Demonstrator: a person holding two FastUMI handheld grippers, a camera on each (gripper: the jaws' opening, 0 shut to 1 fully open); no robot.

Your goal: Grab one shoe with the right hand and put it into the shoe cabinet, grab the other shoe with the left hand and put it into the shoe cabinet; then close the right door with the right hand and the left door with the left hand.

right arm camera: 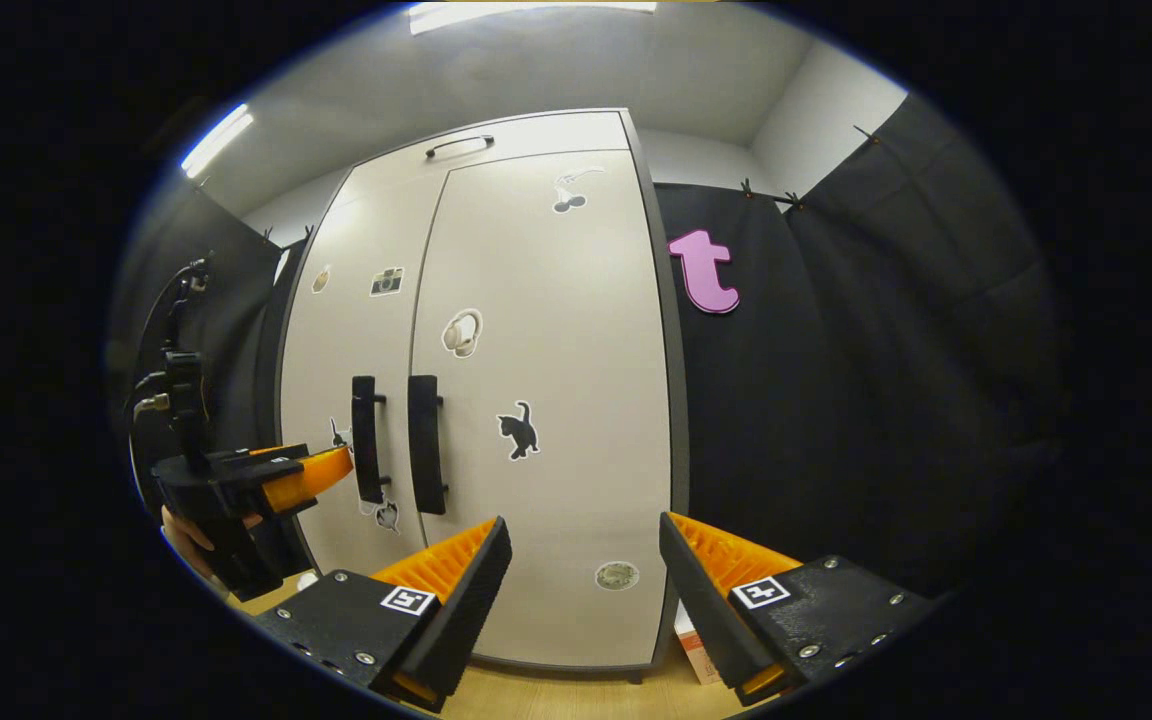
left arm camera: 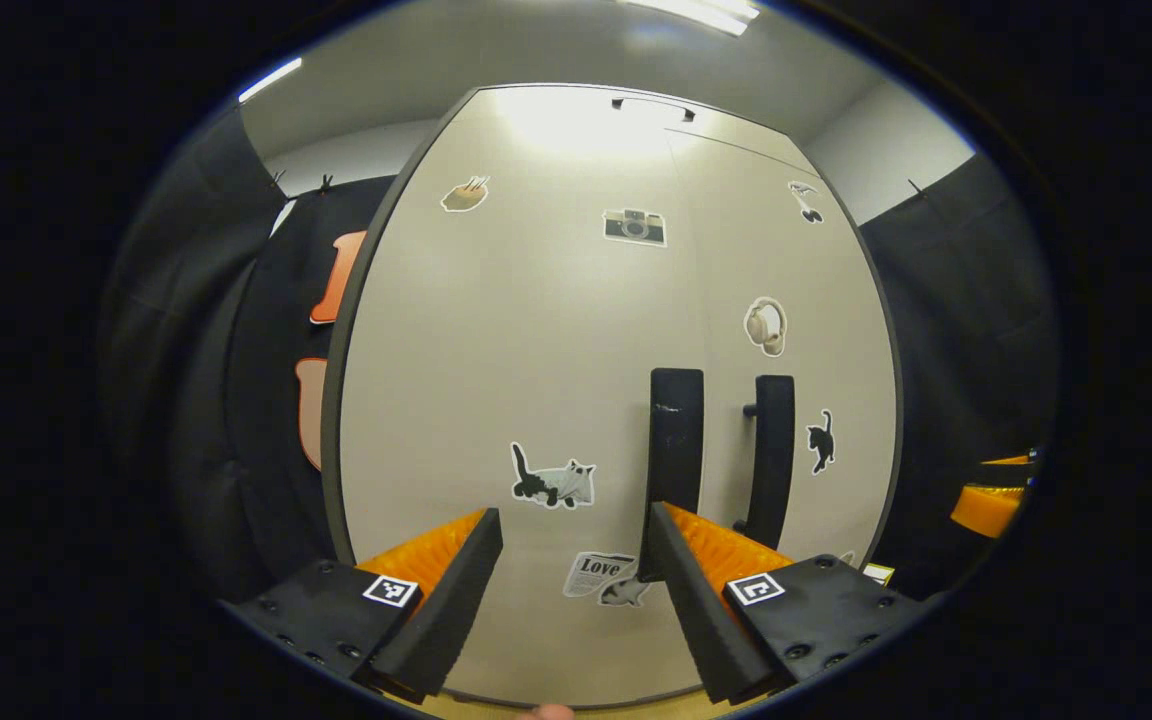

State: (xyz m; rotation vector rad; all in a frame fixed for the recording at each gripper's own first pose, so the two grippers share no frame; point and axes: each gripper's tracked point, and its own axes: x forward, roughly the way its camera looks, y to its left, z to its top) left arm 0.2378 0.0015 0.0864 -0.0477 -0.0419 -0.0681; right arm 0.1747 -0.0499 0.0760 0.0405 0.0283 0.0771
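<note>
Both pale grey, sticker-dotted doors of the tall shoe cabinet (right arm camera: pixel 496 400) look flush, the left door (left arm camera: pixel 526 380) and right door (left arm camera: pixel 786 330) meeting at their black bar handles (left arm camera: pixel 676 470). No shoe is visible; presumably both are inside. The left gripper (left arm camera: pixel 576 560) and right gripper (right arm camera: pixel 586 560) hover before the cabinet, jaws open, holding nothing. Best finish: press near each handle to confirm the seam is tight.
</note>
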